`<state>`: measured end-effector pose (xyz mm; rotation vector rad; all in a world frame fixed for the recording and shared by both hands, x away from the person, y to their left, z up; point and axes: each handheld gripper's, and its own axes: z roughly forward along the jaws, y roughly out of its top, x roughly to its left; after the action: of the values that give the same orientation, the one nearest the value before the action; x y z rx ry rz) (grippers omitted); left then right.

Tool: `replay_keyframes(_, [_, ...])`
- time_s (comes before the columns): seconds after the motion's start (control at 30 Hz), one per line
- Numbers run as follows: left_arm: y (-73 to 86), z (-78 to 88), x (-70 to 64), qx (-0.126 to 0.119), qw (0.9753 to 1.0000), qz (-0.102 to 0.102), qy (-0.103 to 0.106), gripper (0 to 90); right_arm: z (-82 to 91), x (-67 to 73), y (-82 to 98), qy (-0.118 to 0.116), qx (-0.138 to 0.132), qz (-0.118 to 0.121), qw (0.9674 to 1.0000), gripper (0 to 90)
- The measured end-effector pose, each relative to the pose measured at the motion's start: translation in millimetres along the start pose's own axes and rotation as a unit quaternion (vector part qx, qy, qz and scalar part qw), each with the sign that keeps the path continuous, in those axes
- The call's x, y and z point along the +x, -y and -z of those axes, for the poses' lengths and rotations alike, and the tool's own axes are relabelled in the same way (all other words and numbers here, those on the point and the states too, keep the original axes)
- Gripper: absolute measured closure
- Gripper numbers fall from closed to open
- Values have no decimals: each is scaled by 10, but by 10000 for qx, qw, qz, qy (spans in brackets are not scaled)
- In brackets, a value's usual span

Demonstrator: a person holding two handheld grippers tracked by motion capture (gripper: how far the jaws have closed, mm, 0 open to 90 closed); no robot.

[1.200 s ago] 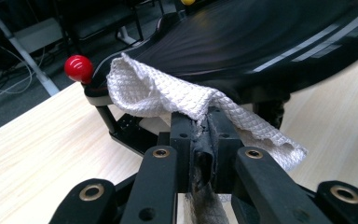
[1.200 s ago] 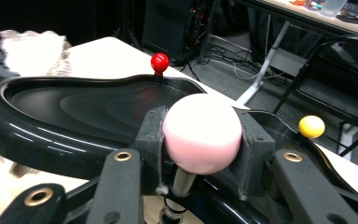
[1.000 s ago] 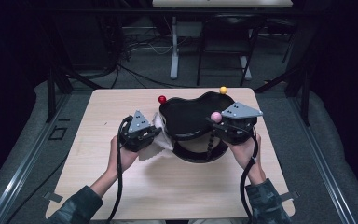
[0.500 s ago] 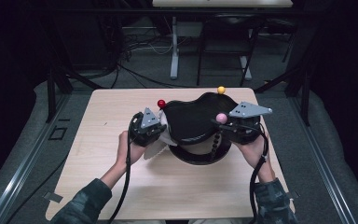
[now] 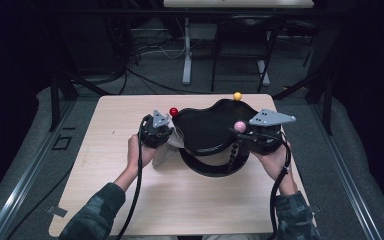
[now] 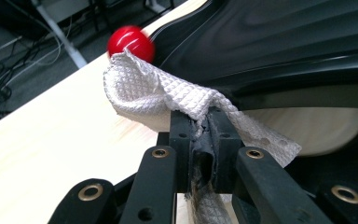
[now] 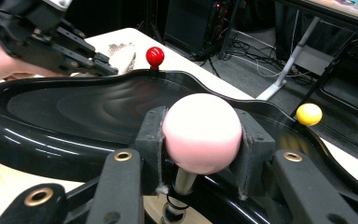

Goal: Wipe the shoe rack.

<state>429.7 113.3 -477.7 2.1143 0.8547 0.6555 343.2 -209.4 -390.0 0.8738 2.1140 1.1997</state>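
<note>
While the black tray (image 5: 207, 131) sits tilted near the far right part of the tabletop (image 5: 105, 200), lifted above a black ring base (image 5: 215, 167), both grippers work at its rim. The right gripper (image 7: 201, 140) is clamped on a pink ball (image 7: 201, 132), one of three knobs standing on the tray's edge; in the high view this gripper (image 5: 260, 137) comes in level from the tray's right side, the hand wrapped under it. The left gripper (image 6: 200, 135) has its jaws pinched together on a white cloth (image 6: 168, 95), pressing it against the tray's left rim just below the red ball (image 6: 130, 43). From above, that gripper (image 5: 156, 131) sits at the tray's left edge, forearm angling in from the near edge. A yellow ball (image 5: 237, 96) tops the tray's far rim. Beyond the tabletop are dark floor and cables (image 5: 145, 80).
</note>
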Motion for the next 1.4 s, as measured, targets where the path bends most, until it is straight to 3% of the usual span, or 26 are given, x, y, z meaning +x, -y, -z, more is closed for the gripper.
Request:
replay_keyframes(0.3, [-2, -225, 202, 202, 9995, 110, -211, 820, -3, -5, 8, -73, -20, -35, 10000, 598])
replay_keyframes(0.53, [-8, -239, 235, 113, 9996, 232, -80, 824, -8, 0, 14, -46, -66, -47, 10000, 599])
replay_keyframes(0.57, [-9, -222, 228, 102, 9997, 215, -54, 825, -3, 6, 12, 45, -24, -36, 10000, 599])
replay_keyframes(0.8, [0, -74, 132, -99, 9994, 224, 227, 827, -8, 18, 9, 59, -33, -49, 10000, 598])
replay_keyframes(0.97, [-7, 37, 15, -265, 9988, 103, 387, 827, -10, 23, 8, 84, -33, -59, 9999, 598])
replay_keyframes(1.4, [-53, 361, -263, -636, 9945, -103, 827, 827, -14, 24, 8, 64, -46, -69, 9999, 599])
